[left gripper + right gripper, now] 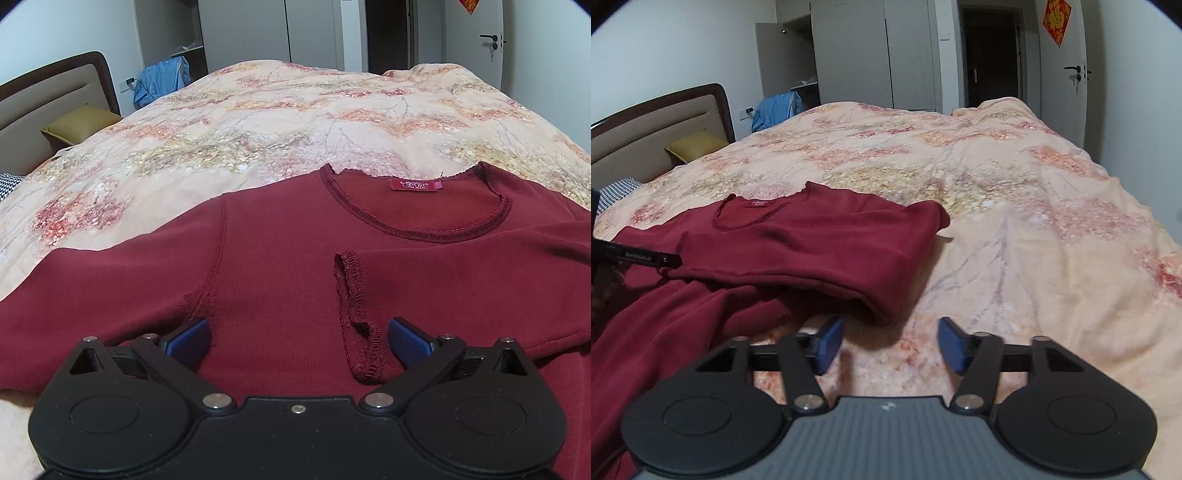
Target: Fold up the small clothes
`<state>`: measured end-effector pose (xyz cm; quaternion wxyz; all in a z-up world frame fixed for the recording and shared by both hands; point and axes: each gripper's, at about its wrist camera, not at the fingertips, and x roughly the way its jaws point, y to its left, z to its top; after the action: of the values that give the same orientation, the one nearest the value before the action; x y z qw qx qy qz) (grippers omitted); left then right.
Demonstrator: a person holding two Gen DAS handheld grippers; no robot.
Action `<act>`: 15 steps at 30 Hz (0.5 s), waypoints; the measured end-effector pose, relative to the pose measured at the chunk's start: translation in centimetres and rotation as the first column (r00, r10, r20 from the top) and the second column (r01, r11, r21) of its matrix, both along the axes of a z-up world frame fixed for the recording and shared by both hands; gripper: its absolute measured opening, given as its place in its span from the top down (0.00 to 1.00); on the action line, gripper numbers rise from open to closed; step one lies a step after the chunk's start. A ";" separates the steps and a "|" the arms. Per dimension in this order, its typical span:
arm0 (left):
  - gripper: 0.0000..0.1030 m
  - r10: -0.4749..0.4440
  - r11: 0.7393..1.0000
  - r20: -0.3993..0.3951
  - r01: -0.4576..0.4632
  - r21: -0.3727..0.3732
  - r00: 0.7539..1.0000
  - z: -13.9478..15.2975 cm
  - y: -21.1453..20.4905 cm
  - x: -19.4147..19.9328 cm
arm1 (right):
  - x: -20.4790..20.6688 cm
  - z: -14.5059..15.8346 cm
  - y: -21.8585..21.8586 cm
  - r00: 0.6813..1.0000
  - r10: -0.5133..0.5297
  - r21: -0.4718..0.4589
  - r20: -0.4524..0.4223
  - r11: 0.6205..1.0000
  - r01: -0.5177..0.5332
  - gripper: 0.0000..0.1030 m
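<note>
The red shirt (pixel 280 266) is spread on the near side of the bed (pixel 258 122). Nothing is held by the left gripper (pixel 298 338) or right gripper (pixel 890 341); both are wide apart. The folded sleeve (pixel 461 273) could be dragged loose if only one layer is pinched.

A dark red long-sleeved knit top (pixel 280 258) is laid front side up on a floral bedspread, its round stitched neckline (pixel 417 206) turned away from the cameras. A small red label (pixel 416 184) is seen inside the back of the neck. One sleeve has been folded across the chest, so that its frayed, overlocked cuff (pixel 354 314) rests near the middle of the body. In the right wrist view the garment (pixel 798 243) is shown partly folded, with that side turned over in a rounded fold and loose fabric bunched toward the near left.
</note>
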<state>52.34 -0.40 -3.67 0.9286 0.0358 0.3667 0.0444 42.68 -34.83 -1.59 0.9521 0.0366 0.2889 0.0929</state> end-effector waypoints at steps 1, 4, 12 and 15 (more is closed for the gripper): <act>0.00 0.000 1.000 0.001 0.000 0.001 1.000 0.0 0.0 0.0 | 0.4 0.0 -0.1 1.000 -0.018 0.034 0.001 0.999 0.017 0.65; 0.00 -0.002 1.000 0.000 0.002 -0.008 1.000 0.0 0.0 0.0 | 0.6 0.1 -1.1 0.998 -0.067 0.095 -0.006 0.993 0.067 0.90; 0.01 0.002 1.000 0.022 -0.002 0.004 1.000 1.8 0.3 -1.6 | 0.2 -0.3 -0.6 0.996 -0.081 0.056 -0.045 0.995 0.084 0.88; 0.01 0.020 0.999 0.076 -0.018 -0.030 0.997 4.4 1.5 -4.3 | -1.8 0.8 -0.7 0.997 -0.067 0.092 -0.027 0.993 0.069 0.63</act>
<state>48.07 1.08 0.69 0.9419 0.0169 0.3319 0.0492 40.89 -35.56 -0.76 0.9484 0.0919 0.2944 0.0734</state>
